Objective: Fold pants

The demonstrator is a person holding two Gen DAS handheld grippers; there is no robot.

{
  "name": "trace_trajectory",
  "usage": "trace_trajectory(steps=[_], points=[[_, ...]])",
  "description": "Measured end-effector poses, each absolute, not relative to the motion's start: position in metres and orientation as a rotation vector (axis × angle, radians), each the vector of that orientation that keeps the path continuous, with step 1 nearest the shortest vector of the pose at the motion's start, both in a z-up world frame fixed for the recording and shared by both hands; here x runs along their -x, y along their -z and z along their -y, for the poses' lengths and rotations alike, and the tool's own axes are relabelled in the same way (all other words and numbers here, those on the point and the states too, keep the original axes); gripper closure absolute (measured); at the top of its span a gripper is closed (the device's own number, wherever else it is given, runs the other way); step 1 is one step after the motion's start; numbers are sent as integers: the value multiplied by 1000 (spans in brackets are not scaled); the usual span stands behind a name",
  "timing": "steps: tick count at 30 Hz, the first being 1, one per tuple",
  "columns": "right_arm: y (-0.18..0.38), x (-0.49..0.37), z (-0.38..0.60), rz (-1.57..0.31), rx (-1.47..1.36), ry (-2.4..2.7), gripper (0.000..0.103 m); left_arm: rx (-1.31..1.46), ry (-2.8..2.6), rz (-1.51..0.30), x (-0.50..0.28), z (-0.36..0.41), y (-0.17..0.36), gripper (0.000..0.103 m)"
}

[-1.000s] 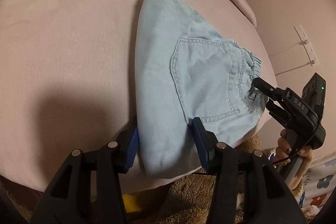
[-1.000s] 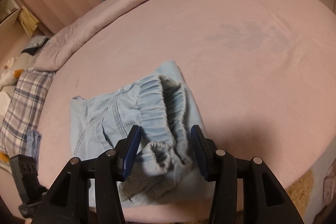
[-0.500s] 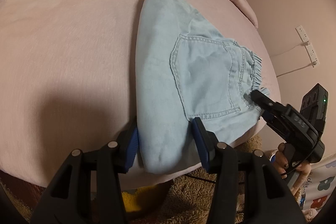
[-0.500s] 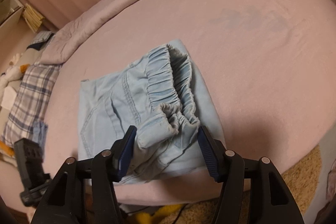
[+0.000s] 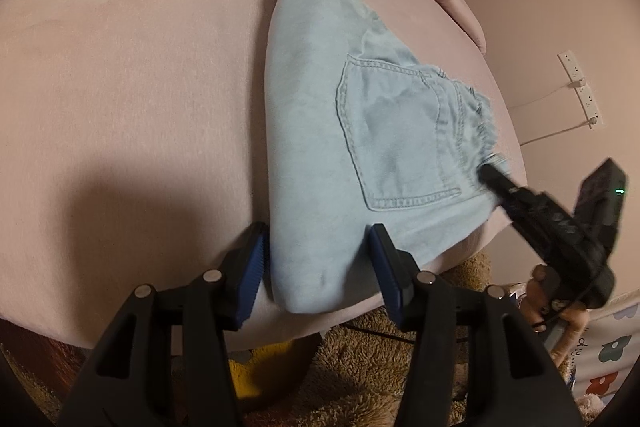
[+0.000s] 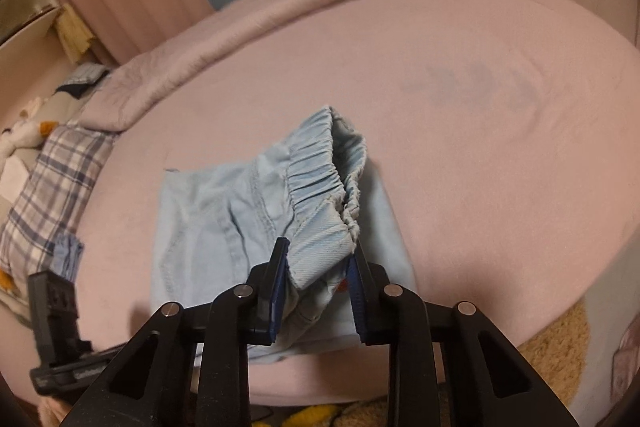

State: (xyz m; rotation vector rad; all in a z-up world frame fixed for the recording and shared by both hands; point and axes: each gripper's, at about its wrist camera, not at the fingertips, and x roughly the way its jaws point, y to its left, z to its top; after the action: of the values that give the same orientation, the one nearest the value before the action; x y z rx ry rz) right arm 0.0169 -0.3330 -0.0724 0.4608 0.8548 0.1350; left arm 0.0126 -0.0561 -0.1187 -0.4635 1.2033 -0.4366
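The bed (image 5: 120, 75), covered with a pink sheet, fills most of both views, and a folded-back pink blanket (image 6: 320, 3) lies along its far side. On the floor below the near edge there is a tan shaggy rug (image 5: 360, 379).

The light blue denim pants (image 5: 320, 147) lie folded on the bed, close to the near edge. In the left wrist view the back pocket (image 5: 392, 135) faces up, and the folded corner reaches almost over the edge of the mattress. In the right wrist view the elastic waistband (image 6: 320, 175) is raised a little from the rest of the cloth.

A plaid pillow (image 6: 48, 187) lies at the left side of the bed in the right wrist view. A white power strip (image 5: 580, 87) hangs on the wall at the right.

The left tool (image 5: 316, 267) is released: its blue pads stand apart, one on each side of the folded corner of the pants, and do not press it. The right tool (image 6: 316, 291) is narrowed around the waistband end, the cloth sits between its pads and it seems to grip the pants there. In the left wrist view the right tool (image 5: 490, 175) touches the waistband from the right.
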Motion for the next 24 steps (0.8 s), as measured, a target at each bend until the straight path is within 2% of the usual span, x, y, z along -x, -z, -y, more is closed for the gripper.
trace_trajectory(steps=[5,24], points=[[97,-21,336,-913,-474,-126,75,449,431,-1205,-12,56,117,51],[94,-25,334,-936,-425,-123,75,461,429,-1215,-9,55,113,51]])
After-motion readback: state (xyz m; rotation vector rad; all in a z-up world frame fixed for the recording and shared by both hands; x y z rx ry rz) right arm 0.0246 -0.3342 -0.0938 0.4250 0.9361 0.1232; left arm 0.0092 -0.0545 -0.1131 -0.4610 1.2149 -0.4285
